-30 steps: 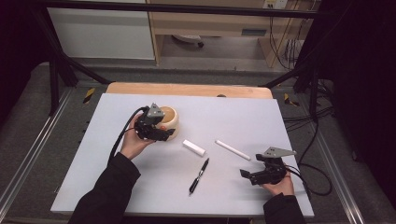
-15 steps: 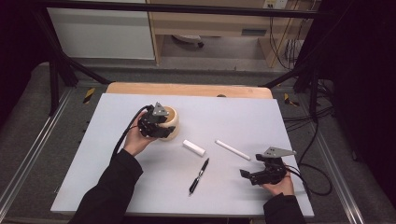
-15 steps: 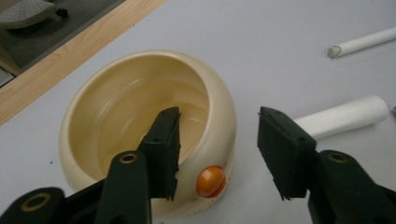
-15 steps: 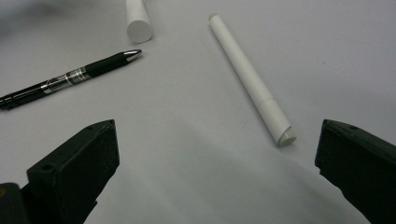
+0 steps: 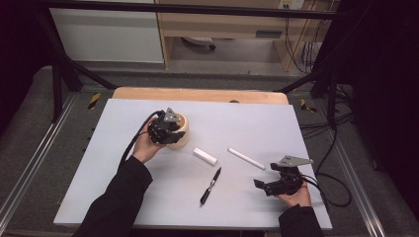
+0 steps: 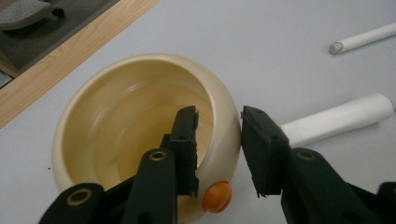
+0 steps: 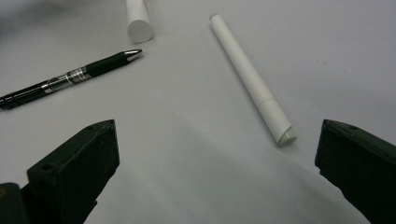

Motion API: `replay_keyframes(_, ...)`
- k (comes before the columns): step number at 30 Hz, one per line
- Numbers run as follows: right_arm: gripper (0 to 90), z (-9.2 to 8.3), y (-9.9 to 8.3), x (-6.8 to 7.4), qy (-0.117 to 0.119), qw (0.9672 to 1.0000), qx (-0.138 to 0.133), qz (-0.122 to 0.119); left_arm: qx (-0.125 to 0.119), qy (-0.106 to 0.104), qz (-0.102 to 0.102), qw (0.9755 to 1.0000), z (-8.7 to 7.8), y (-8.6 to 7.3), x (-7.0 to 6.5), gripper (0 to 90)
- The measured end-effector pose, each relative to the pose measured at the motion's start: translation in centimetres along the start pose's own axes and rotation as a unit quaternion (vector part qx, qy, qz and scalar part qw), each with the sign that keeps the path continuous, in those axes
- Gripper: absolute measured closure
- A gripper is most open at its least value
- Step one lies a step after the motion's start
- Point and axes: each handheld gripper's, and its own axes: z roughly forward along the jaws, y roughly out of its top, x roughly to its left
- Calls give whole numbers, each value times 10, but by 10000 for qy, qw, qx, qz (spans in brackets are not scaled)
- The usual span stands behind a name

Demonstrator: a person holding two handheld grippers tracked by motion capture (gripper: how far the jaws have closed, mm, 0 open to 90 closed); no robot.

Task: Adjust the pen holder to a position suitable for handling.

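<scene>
A cream bowl (image 5: 180, 134) (image 6: 121, 107) stands at the table's back left. My left gripper (image 5: 165, 131) (image 6: 219, 116) straddles its near wall, one jaw inside and one outside. The jaws have just been closing, and the pads now press on the wall. A small orange knob (image 6: 217, 196) sits low between the jaws. My right gripper (image 5: 262, 177) (image 7: 217, 154) rests at the front right, wide open with nothing between its jaws. Ahead of it lie a long white stick (image 5: 246, 158) (image 7: 250, 77), a short white cylinder (image 5: 204, 156) (image 7: 138, 16) and a black pen (image 5: 211, 185) (image 7: 70, 77).
The grey table top (image 5: 123, 197) ends in a wooden strip (image 5: 197, 95) at the back. In the left gripper view the short cylinder (image 6: 336, 121) lies just right of the bowl and the stick (image 6: 362, 38) farther off. Cables trail from both grippers.
The left gripper has shifted slightly at the bowl and its jaws have closed onto the bowl's wall. The right gripper, pen, stick and cylinder have not moved.
</scene>
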Motion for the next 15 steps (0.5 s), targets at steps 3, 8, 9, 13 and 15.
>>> replay_keyframes(3, 5, 0, 0, 0, 2, 10000, 1, 4, 46, -66, 49, 10000, 0, 0, -2, 686)
replay_keyframes(8, 5, 0, 0, 0, 10, 10000, -6, 9, 135, -203, 59, 9997, 0, -1, -4, 732)
replay_keyframes(9, 5, 0, 0, 0, 11, 10000, -2, 13, 151, -239, 57, 9996, 0, -1, -4, 738)
replay_keyframes(13, 5, 0, 0, 0, 11, 10000, 10, 13, 215, -315, 82, 9992, -1, -1, -6, 760)
replay_keyframes(15, 5, 0, 0, 0, 13, 10000, 9, 16, 226, -347, 79, 9991, -1, -2, -6, 766)
